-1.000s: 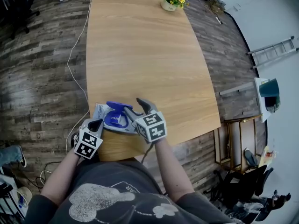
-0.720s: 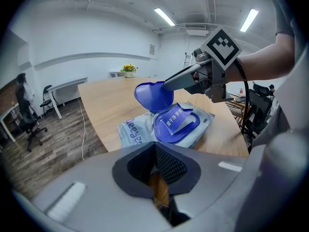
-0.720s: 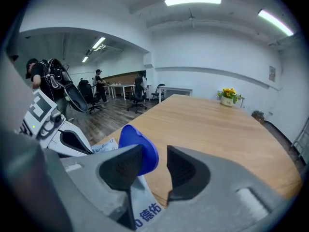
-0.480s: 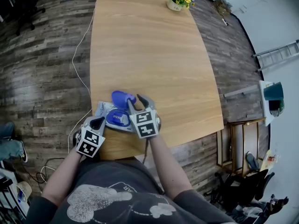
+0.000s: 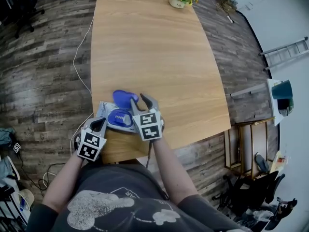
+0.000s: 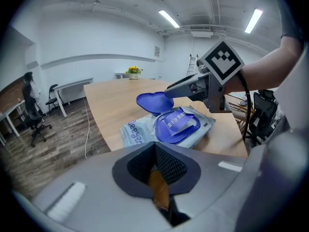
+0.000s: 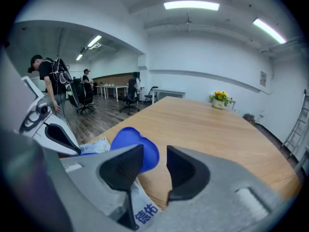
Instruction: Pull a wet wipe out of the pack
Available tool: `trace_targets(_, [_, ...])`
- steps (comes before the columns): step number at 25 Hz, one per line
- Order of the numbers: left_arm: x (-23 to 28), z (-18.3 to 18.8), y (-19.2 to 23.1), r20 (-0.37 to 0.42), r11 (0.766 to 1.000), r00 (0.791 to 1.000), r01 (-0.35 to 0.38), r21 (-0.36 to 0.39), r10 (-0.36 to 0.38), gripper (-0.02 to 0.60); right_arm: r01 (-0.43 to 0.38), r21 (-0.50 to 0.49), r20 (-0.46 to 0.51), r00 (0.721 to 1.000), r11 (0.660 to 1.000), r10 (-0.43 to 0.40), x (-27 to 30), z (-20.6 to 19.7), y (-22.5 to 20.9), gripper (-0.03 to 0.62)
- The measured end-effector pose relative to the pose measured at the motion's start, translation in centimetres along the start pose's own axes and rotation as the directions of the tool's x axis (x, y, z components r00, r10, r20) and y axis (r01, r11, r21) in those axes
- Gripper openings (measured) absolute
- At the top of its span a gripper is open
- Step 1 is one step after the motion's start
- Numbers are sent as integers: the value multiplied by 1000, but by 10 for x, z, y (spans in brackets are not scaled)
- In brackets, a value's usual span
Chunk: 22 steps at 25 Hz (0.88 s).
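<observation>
With the left gripper (image 5: 99, 124) pressed shut and empty beside the pack (image 5: 104, 112), which lies open-lidded at the near edge of the table (image 5: 154, 47), and the right gripper (image 5: 139, 102) with jaws still apart, having just been closing on nothing, I think a pull may drag the unheld pack along.

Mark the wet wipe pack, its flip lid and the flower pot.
wet wipe pack (image 6: 136, 132): left gripper view, on the grey wrapper left of the opening.
flip lid (image 5: 124, 97): head view, middle of the raised blue flap.
flower pot (image 5: 174, 4): head view, on the white pot under the blooms.
</observation>
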State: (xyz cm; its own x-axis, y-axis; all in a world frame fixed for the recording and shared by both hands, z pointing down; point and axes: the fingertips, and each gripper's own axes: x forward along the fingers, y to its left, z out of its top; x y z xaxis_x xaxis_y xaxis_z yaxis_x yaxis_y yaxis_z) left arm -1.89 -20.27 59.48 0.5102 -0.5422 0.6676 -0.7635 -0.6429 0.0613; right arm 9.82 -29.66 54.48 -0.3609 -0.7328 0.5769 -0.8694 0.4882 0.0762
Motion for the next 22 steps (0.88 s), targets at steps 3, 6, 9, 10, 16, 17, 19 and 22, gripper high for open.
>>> trace_targets(3, [-10, 10, 3, 49, 999, 999, -6, -43, 8, 18, 32, 30, 94, 995, 999, -34, -25, 18, -3, 143])
trace_targets(6, [-20, 28, -1, 124, 999, 992, -3, -38, 8, 19, 47, 58, 148, 987, 997, -55, -48, 26, -5, 132])
trace_targets(9, [-20, 37, -19, 147, 999, 988, 40, 7, -40, 56, 45, 82, 160, 985, 996, -58, -62, 22, -5, 132])
trace_targets(10, [-18, 38, -27, 141, 998, 988, 58, 24, -61, 119, 47, 89, 160, 985, 995, -61, -66, 19, -5, 132])
trace_targets(16, [-4, 46, -58, 122, 982, 989, 61, 179, -84, 211, 61, 113, 140, 987, 992, -76, -80, 1, -6, 132])
trace_targets(17, [-1, 46, -61, 117, 978, 990, 54, 202, -79, 239, 60, 114, 137, 988, 992, -75, -82, -2, -5, 132])
trace_targets(19, [5, 48, -65, 111, 969, 992, 32, 246, -61, 274, 58, 114, 130, 989, 992, -72, -86, -8, -3, 132])
trace_targets(22, [14, 51, -60, 107, 954, 994, -31, 299, -1, 278, 49, 111, 126, 990, 993, -63, -92, -13, 0, 132])
